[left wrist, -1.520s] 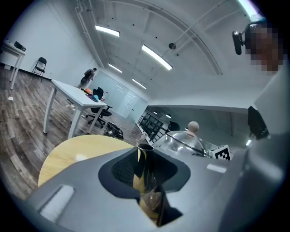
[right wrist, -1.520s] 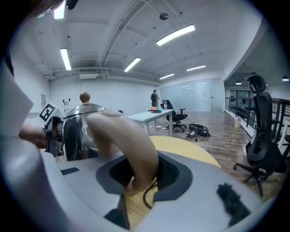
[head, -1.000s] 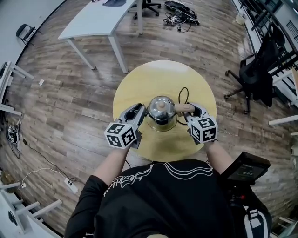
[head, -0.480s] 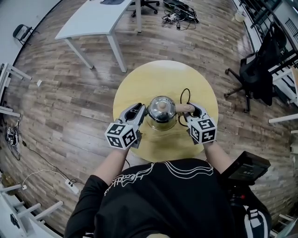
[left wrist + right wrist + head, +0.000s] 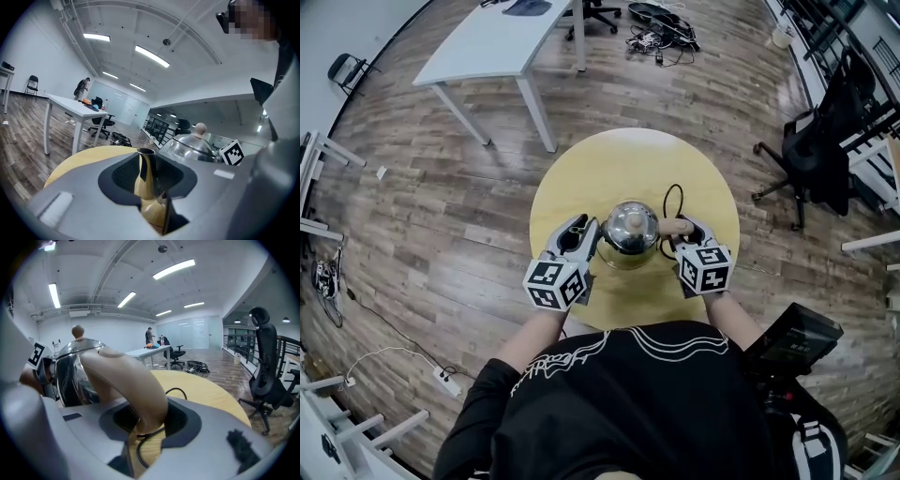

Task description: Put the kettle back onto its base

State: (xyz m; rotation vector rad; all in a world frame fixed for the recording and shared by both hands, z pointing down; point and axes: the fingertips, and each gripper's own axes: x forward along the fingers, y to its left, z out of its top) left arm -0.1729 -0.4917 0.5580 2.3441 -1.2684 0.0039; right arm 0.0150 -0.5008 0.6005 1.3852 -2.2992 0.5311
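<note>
A steel kettle (image 5: 630,228) with a domed lid stands near the middle of the round yellow table (image 5: 628,159). My left gripper (image 5: 589,236) is at its left side, shut on the tan spout (image 5: 144,180). At the kettle's right, my right gripper (image 5: 682,231) is shut on the tan curved handle (image 5: 124,376). A black cord (image 5: 668,200) loops over the tabletop and runs in under the kettle. The base is hidden beneath the kettle, so I cannot tell whether the kettle rests on it.
A white desk (image 5: 502,42) stands beyond the table. A black office chair (image 5: 811,155) is at the right, and cables (image 5: 661,33) lie on the wooden floor. The person's body fills the near side.
Both grippers keep their hold and the kettle stays at the same spot on the table. The right gripper has rolled a little.
</note>
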